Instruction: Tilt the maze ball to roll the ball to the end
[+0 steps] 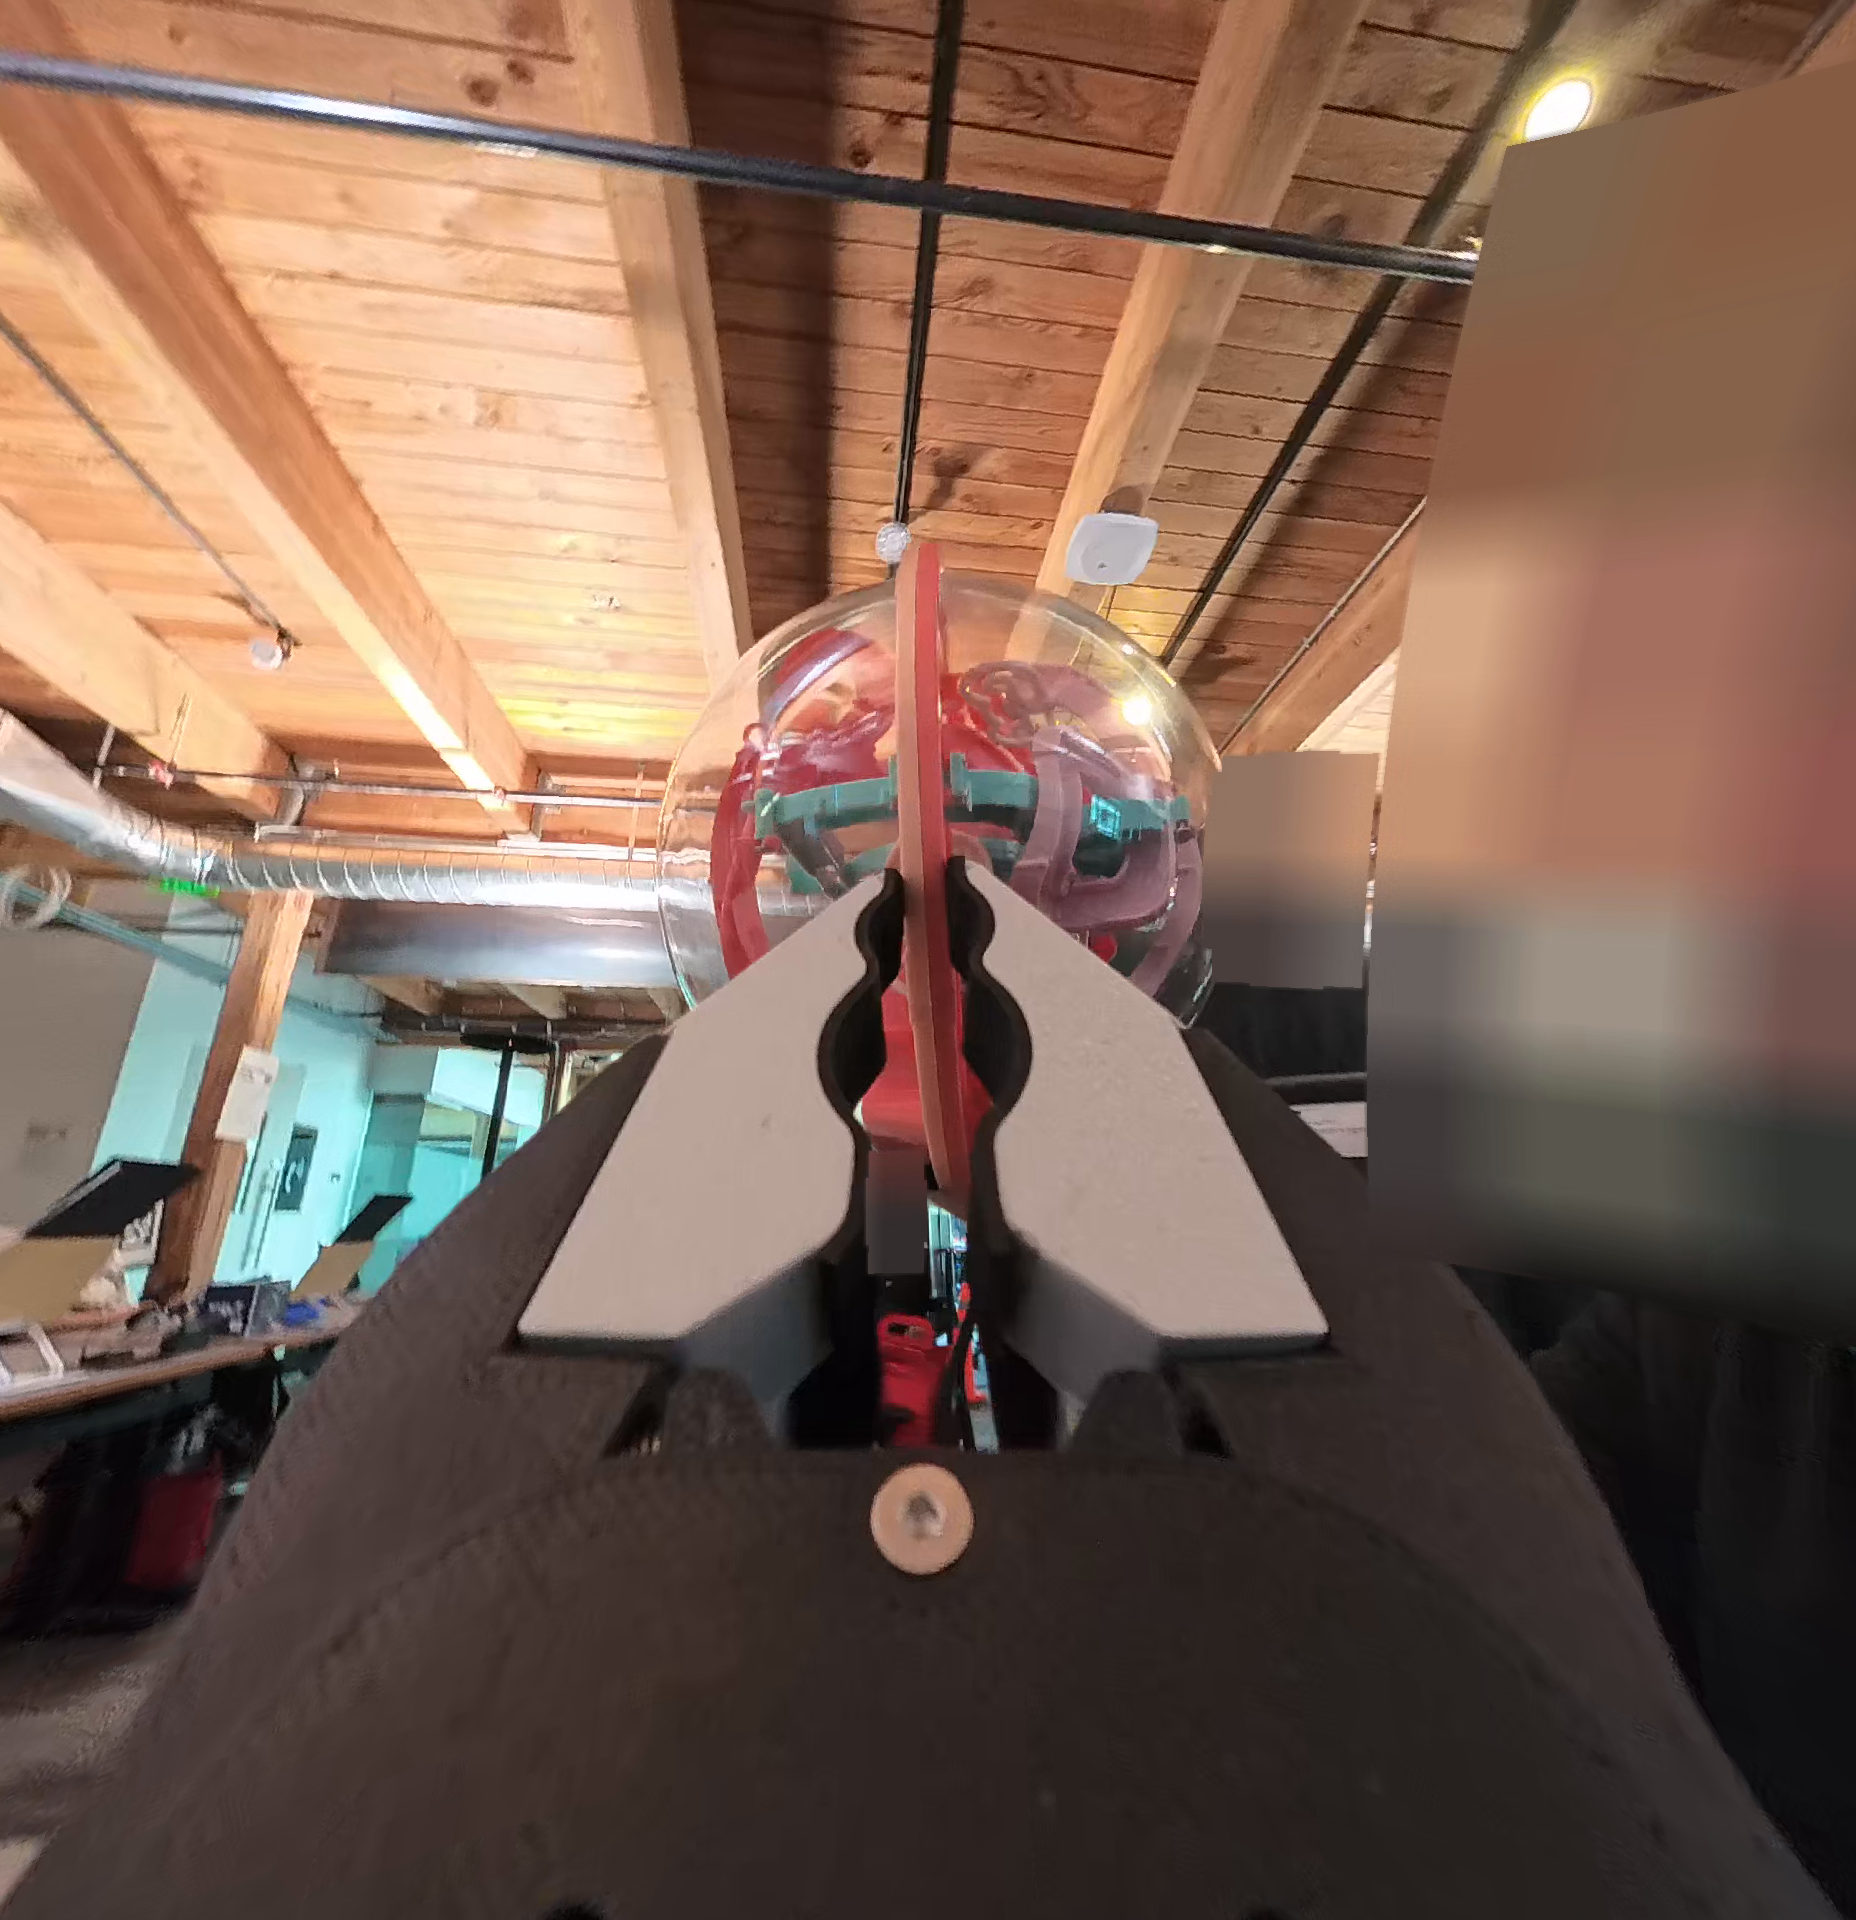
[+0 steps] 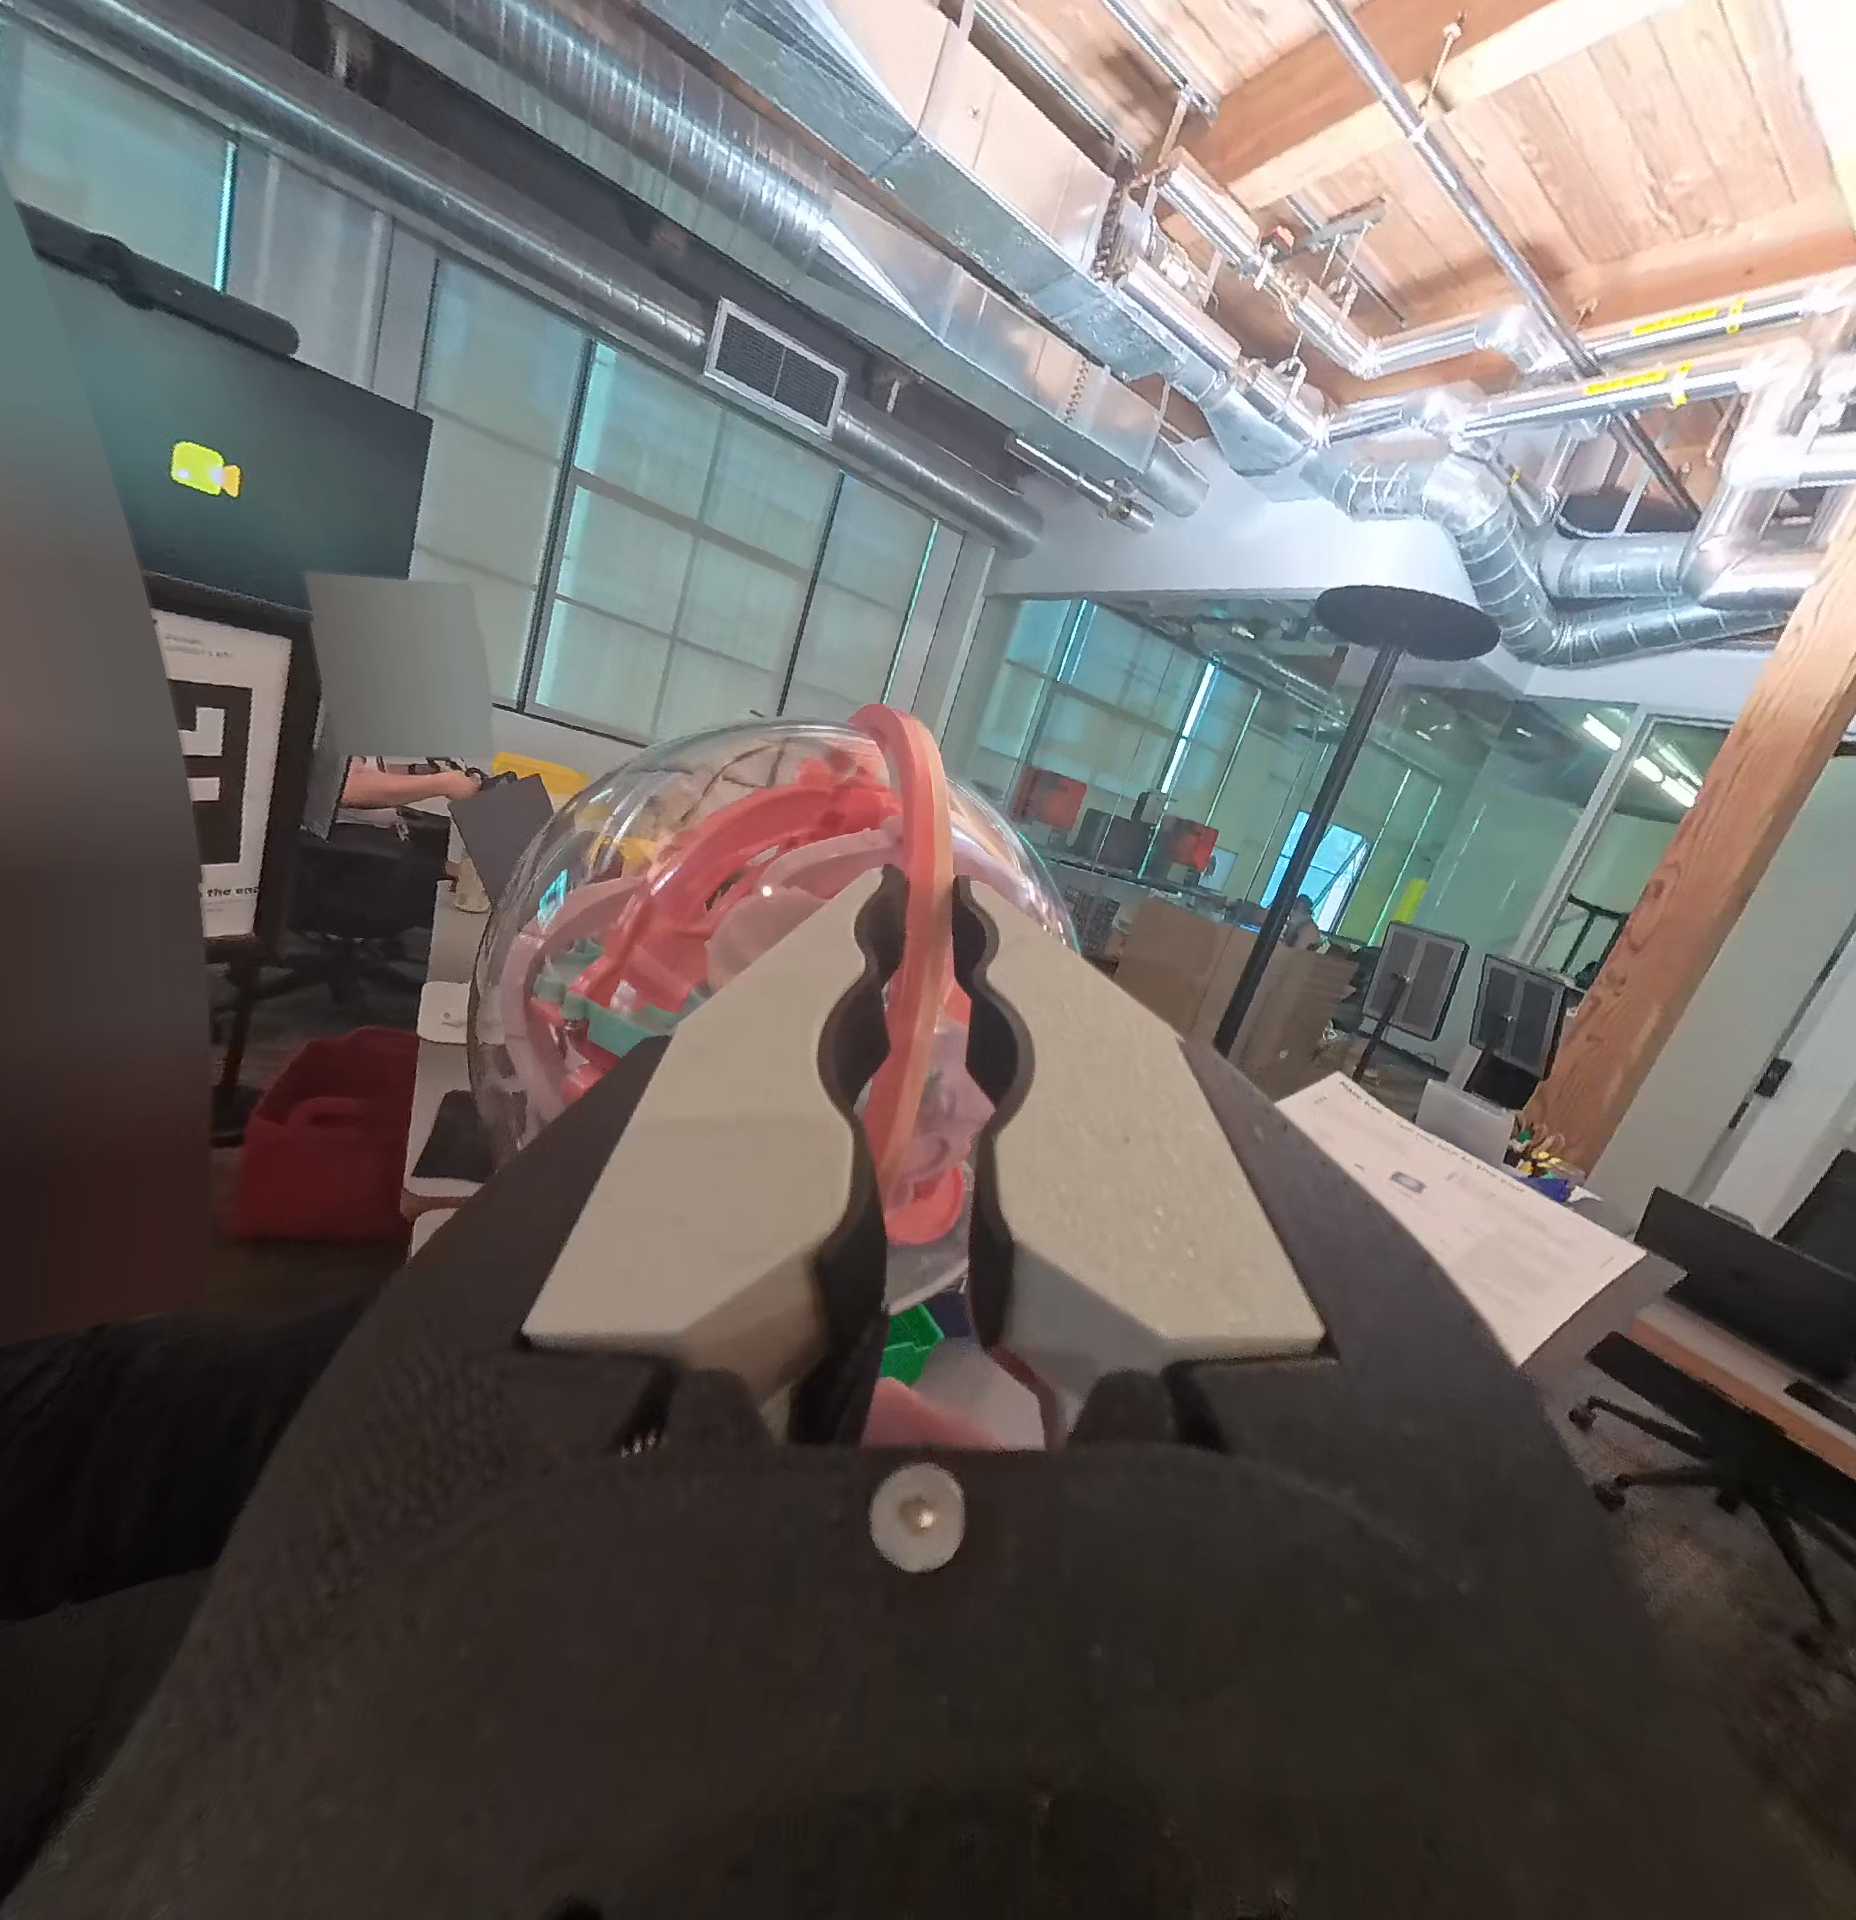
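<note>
Up in the air: clear maze ball with red, pink and teal tracks inside, lifted against wooden ceiling in left wrist view. Left tongs clenched on salmon-red rim ring of the sphere, dark pads pressing on both faces of the ring, ring running upright from 12 to 6 o'clock between grey fingers. Sphere bulging to 10 and 2 o'clock either side of the ring. Silver duct at 9 o'clock, black rod crossing at 12 o'clock, white ceiling device just past the ball at 1 o'clock, blurred patch at 3 o'clock. Small inner ball: cannot tell where.

Right wrist view: same maze ball, most of sphere at 10 o'clock from tips. Right tongs clenched on the same kind of salmon ring, ring curving between the pads, touching both. Teal track piece low inside at 9 o'clock. Behind: windows at 11 o'clock, dark screen at 10 o'clock, ductwork at 12 to 1 o'clock, black pole lamp and wooden post at 2 to 3 o'clock. Desk with white paper sheet at 4 o'clock, red bag at 8 o'clock, seated person's arm at 10 o'clock.
</note>
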`<state>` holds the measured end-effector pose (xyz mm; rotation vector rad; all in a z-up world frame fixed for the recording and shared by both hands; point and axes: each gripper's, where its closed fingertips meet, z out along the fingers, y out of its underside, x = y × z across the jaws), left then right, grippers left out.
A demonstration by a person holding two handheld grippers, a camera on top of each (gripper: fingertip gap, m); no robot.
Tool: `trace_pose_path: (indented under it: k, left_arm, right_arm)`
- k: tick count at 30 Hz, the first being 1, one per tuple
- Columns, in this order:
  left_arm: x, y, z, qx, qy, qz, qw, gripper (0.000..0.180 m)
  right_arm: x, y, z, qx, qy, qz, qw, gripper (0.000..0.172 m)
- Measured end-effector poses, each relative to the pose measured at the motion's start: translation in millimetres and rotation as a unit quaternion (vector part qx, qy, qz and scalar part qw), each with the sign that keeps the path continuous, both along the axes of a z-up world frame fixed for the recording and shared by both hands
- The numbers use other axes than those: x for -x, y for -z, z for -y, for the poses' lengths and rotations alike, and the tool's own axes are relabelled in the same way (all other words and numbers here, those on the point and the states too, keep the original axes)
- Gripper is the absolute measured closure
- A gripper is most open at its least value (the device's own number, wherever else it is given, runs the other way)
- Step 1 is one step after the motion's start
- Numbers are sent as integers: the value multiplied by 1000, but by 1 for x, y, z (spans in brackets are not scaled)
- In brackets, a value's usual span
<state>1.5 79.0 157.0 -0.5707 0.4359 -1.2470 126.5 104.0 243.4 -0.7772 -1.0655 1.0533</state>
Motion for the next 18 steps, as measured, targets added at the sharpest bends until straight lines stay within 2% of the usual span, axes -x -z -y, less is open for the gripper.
trace_pose_path:
  k: [1,8,18]
  left_arm:
    - [-2,5,-2,6,0,-1,1000,173]
    - [-7,43,-13,54,0,-15,998,173]
    - [-8,95,-30,116,3,-22,993,173]
  right_arm:
    - [0,3,-2,4,0,3,1000,165]
    - [-4,40,-22,54,5,4,999,165]
    - [-14,113,-51,143,-3,-15,990,165]
